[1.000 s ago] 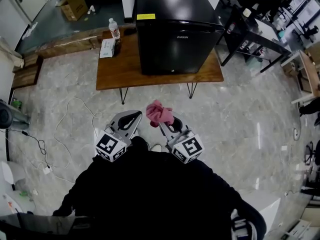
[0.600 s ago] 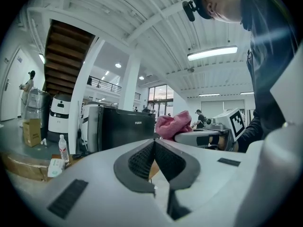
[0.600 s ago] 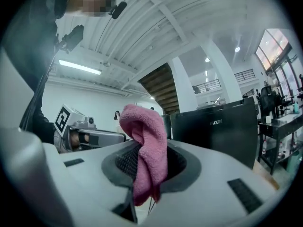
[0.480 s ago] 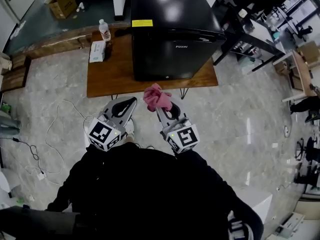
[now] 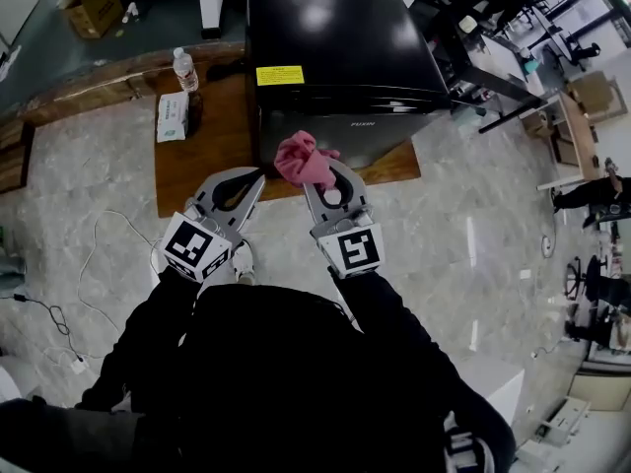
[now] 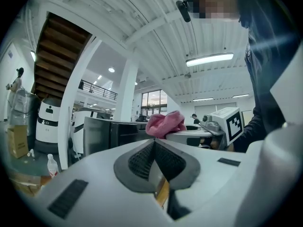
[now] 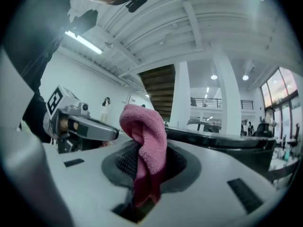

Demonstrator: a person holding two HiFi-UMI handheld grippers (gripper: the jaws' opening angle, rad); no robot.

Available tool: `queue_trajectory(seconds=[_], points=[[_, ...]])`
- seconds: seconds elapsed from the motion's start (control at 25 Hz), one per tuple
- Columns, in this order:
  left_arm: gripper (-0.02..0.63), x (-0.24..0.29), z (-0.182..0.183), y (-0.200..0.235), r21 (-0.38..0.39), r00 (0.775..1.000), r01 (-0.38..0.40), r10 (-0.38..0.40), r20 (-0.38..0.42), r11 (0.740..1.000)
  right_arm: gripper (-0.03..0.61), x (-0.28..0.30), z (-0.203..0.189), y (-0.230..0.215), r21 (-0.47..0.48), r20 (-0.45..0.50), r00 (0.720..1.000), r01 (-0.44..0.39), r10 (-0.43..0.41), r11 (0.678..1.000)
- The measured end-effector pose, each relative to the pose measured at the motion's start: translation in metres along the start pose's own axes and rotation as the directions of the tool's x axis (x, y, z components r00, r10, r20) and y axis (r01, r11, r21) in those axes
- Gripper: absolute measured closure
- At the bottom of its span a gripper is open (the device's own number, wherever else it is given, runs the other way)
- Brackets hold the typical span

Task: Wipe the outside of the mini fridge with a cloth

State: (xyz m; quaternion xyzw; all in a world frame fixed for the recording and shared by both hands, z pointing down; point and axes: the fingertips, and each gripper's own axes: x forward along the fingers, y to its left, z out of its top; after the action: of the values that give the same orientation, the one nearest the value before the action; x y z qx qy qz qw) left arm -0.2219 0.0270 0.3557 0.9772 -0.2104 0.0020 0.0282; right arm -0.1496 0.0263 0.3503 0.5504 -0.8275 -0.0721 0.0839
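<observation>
1. The right tongs are clenched on the pink cloth. It's pinched low between the dark pads, and the rest flops up and over in a bunched lump.
2. The left tongs are clamped together with nothing in them (just pad against pad at the tips).
3. Both pairs are held side by side in front of the person, tips pointing toward the mini fridge.
4. In the head view the cloth sits right at the fridge's front face, low down near the bottom edge. I can't tell whether it's actually touching the door.
5. The fridge is black with its door shut. It stands upright on the right part of a wooden tabletop and has a yellow sticker on its top near the front-left corner.
6. Left of the fridge on the same tabletop there's a water bottle standing up and a white tissue pack lying just beside it.
7. Further out there's a pale marble floor with a white cable snaking across it on the left, and a cardboard box up in the far left corner.
</observation>
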Motion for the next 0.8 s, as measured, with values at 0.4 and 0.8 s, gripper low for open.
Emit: queue_trajectory(seconds=[0.4, 0.8], points=[[0.607, 0.025, -0.012, 0.062, -0.027, 0.994, 0.110, -0.110, 0.003, 0.994, 0.492, 0.084, -0.024, -0.015, -0.538, -0.152, 0.978, 0.040, -0.143, 0.842], [0.607, 0.045, -0.042, 0.077, -0.057, 0.985, 0.171, -0.173, -0.025, 0.984, 0.494, 0.097, -0.049, -0.011, -0.723, -0.146, 0.963, 0.053, -0.227, 0.689]])
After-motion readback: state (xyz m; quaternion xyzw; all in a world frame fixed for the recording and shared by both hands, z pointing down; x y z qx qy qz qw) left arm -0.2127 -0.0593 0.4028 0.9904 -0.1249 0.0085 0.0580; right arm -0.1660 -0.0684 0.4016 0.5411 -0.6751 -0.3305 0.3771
